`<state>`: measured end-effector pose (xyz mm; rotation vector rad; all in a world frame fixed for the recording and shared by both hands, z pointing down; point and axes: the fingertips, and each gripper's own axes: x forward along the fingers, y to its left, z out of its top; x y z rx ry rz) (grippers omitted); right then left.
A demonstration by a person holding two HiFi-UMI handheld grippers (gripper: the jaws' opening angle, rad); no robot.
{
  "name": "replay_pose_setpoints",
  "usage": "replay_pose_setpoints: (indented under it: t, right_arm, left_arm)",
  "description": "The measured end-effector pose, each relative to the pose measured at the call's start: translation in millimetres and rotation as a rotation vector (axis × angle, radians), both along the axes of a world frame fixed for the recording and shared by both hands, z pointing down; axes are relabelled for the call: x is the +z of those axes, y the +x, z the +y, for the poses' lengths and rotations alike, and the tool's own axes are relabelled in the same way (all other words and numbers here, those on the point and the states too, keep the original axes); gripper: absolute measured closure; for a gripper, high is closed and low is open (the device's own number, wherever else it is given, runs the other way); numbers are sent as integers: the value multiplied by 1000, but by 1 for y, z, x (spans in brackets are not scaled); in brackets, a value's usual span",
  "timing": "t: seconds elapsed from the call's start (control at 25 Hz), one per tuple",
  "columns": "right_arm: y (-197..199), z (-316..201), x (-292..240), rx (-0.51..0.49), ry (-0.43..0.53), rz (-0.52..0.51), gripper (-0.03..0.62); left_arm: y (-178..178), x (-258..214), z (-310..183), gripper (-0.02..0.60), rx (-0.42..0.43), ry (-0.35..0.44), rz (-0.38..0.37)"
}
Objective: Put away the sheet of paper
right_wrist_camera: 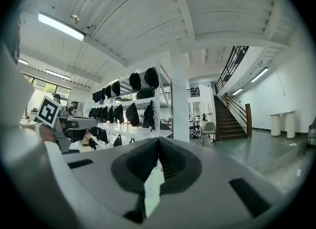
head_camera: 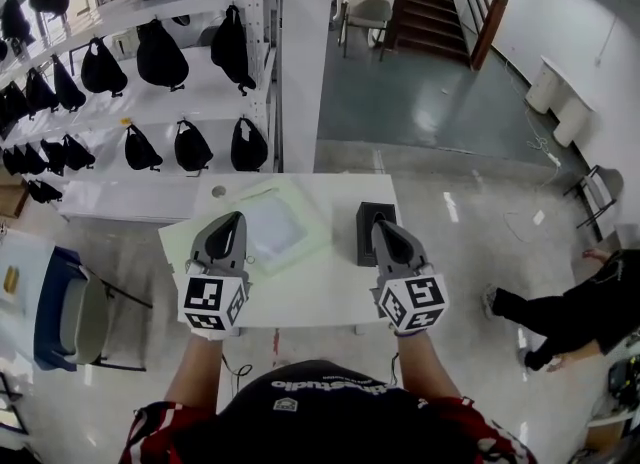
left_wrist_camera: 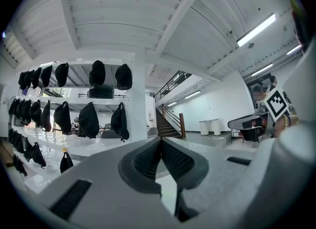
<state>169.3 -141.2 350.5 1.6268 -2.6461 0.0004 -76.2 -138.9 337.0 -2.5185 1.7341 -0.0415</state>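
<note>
**Head view with both gripper views.** The sheet of paper (head_camera: 274, 222) lies flat on the white table (head_camera: 320, 297), on or inside a pale green translucent folder (head_camera: 312, 244); which of the two cannot be told. A black box (head_camera: 362, 222) stands just to its right. The left gripper (head_camera: 235, 220) and right gripper (head_camera: 381, 224) flank the sheet and point outward, each with its jaws pressed together on nothing. This looks like a neutral carry, and it fits a sheet awaiting pickup as well as one already filed.
</note>
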Motion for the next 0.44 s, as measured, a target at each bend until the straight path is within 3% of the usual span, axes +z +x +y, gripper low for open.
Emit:
replay_pose_setpoints:
  t: [0.44]
  right_arm:
    - [9, 5, 1, 21, -6, 2, 602]
  left_arm:
    - [7, 3, -1, 577, 11, -6, 4]
